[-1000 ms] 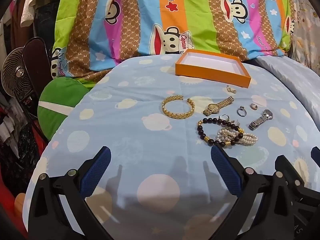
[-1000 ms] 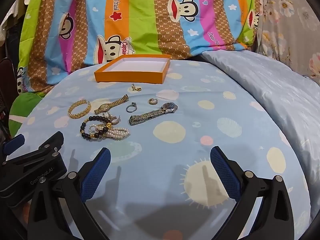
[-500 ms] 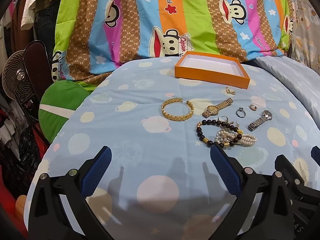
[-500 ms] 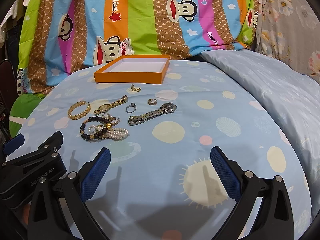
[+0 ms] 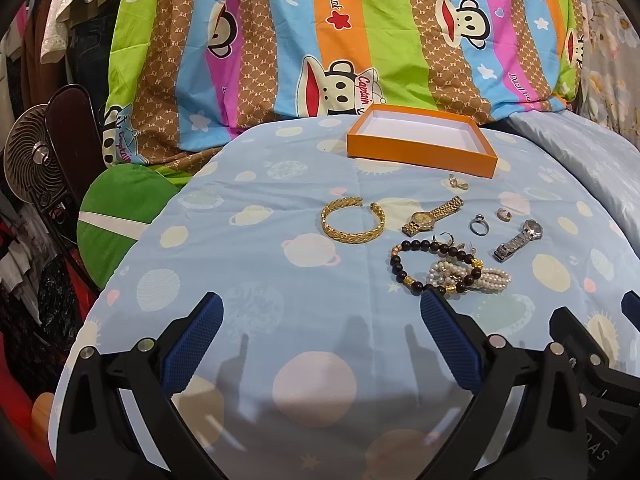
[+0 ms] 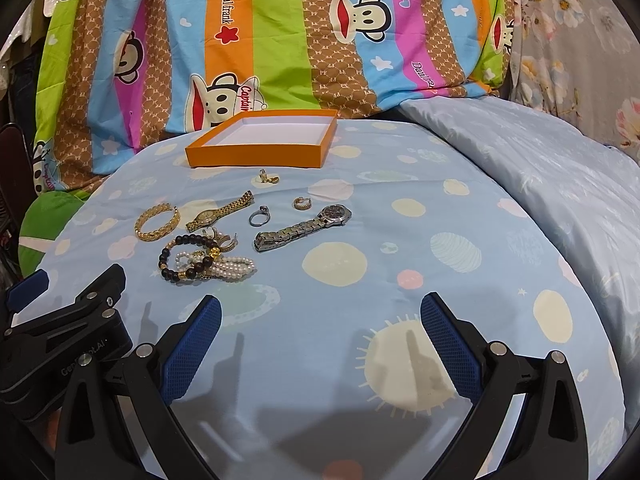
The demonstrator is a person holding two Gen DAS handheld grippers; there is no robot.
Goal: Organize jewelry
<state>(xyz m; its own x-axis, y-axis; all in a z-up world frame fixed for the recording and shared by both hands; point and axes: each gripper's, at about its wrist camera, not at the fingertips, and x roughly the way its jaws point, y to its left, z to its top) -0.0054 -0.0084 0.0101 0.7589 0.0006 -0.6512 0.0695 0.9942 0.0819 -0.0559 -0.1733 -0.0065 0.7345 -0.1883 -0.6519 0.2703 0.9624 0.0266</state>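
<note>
Both views crept forward | silver watch [image 6: 302, 229] lies diagonal, face seemingly far-right | both grippers spread, empty

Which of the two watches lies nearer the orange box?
The gold watch; the silver watch lies farther from the orange box, toward the right.

- Right gripper [image 6: 320, 320]: jaws wide apart, empty, above the blue planet-print sheet [image 6: 400, 220].
- Orange tray [image 6: 256, 156]: empty, white inside, at the far edge.
- Silver watch [image 6: 304, 227], gold watch [image 6: 220, 211], gold bangle [image 6: 157, 222], silver ring [image 6: 259, 216]: lying apart.
- Dark bead bracelet [image 6: 188, 258] overlaps pearl bracelet [image 6: 228, 266].
- Left gripper [image 6: 64, 320]: lower left corner, state unclear.
</note>
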